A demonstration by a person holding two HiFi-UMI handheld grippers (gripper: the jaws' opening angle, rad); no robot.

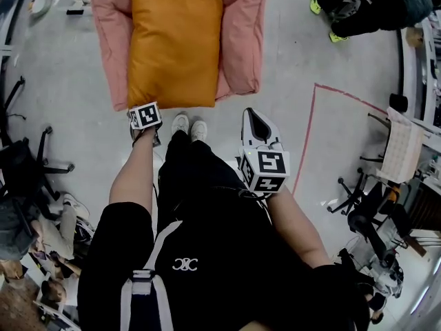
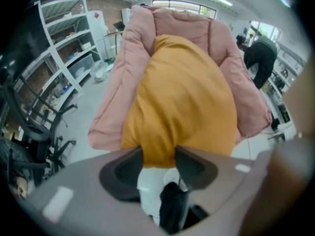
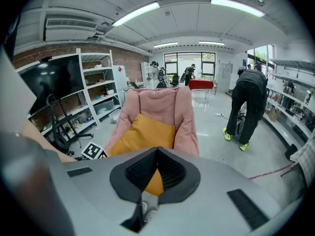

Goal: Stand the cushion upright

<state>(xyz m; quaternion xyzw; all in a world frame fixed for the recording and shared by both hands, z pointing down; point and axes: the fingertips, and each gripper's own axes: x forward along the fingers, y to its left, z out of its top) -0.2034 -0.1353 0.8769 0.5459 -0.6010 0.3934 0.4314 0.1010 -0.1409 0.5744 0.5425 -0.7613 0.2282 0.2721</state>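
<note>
An orange cushion lies flat on a pink padded floor seat. My left gripper is at the cushion's near left corner, pointing steeply down. In the left gripper view the cushion fills the frame over the pink seat, and its near edge is pinched between the pads of the left gripper. My right gripper hangs above the floor to the right of the seat's front, shut and holding nothing. In the right gripper view its jaws meet at the tip, with the cushion beyond them.
A person in dark clothes bends over at the far right. Office chairs crowd the left side. A red tape line runs along the floor at the right, with a chair and equipment past it. My white shoes stand just before the seat.
</note>
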